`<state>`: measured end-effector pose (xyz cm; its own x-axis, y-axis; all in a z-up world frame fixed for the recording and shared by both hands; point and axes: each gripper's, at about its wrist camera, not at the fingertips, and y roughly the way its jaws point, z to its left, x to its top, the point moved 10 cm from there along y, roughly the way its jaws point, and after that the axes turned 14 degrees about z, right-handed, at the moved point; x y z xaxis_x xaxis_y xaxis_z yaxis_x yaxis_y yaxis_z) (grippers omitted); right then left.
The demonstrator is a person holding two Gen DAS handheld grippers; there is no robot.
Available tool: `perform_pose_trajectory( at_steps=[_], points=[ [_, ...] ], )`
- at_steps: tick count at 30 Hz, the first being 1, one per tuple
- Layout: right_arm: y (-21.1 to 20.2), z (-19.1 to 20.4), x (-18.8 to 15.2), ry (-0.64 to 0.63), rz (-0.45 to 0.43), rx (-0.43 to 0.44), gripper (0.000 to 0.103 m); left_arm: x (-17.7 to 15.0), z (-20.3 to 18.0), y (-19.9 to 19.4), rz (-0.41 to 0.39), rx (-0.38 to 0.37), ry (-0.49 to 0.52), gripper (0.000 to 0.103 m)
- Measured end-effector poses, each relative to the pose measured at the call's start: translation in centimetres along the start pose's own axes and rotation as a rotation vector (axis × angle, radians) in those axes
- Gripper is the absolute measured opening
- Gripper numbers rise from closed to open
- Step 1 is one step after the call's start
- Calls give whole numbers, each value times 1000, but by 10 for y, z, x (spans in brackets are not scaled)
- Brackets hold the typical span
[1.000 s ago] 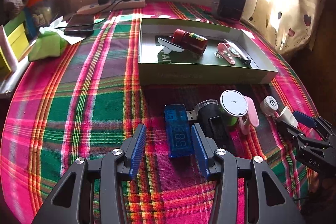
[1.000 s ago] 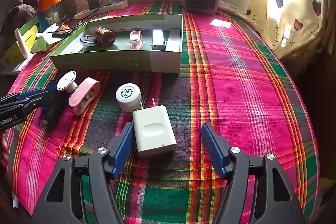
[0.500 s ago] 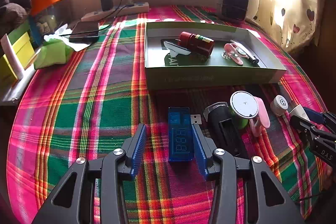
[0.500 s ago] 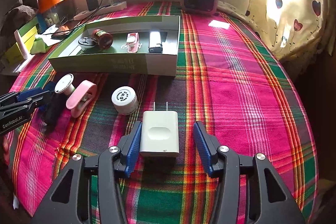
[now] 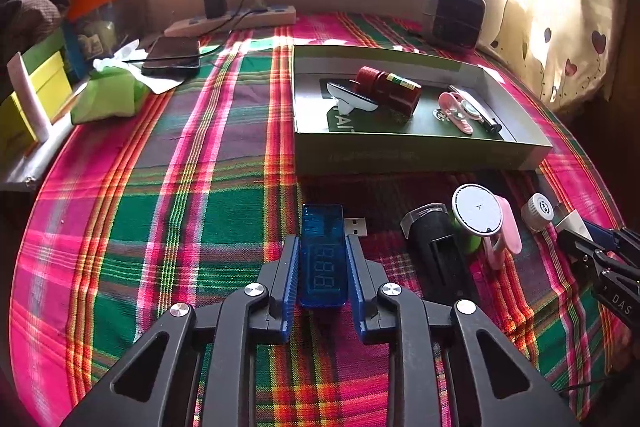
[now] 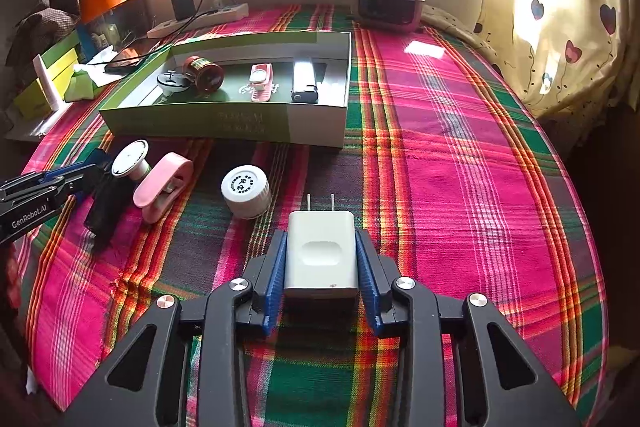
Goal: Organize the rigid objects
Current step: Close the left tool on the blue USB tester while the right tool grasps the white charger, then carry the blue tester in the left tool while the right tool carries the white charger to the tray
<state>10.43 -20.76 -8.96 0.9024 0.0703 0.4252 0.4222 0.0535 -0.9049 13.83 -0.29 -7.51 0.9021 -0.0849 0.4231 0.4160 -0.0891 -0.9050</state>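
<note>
- The plaid cloth of pink, green and red stripes (image 6: 460, 147) covered the whole work surface.
- A shallow rectangular green cardboard box (image 5: 416, 157) lay open on the cloth; faint lettering showed on its near wall, too blurred to read, and part of a white word, seemingly "AI", showed on its floor in the left wrist view.
- Inside the box lay a dark red cylindrical container (image 5: 388, 93) with a small coloured label, unreadable, a white round-headed piece (image 5: 352, 99), a pink clip-like item (image 6: 261, 81) and a black and silver lighter-shaped object (image 6: 305, 81).
- The left gripper (image 5: 323, 269) carried the print "GenRobot.AI" on its side in the right wrist view; its blue pads pinched a translucent blue USB meter stick (image 5: 323, 255), which rested on the cloth in front of the box and showed digits "888" on its face.
- The right gripper (image 6: 321, 261) showed the letters "DAS" on its body in the left wrist view; its blue pads were pressed against both sides of a white two-prong wall charger (image 6: 321, 251), lying on the cloth with prongs toward the box.
- A black oblong device (image 5: 436, 251), a pink plastic clip (image 6: 162, 187), a white disc on a green stem (image 5: 478, 211) and a white ribbed bottle cap (image 6: 245, 191) with a ring of unreadable print lay loose between the two grippers.
</note>
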Motion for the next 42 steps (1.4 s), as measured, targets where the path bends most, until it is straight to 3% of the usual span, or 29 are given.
perform_pose_trajectory(
  at_steps=[42],
  points=[
    [-9,-1,4,7,-30,21,35,6,-5,-15,-32,-21,-5,21]
  ],
)
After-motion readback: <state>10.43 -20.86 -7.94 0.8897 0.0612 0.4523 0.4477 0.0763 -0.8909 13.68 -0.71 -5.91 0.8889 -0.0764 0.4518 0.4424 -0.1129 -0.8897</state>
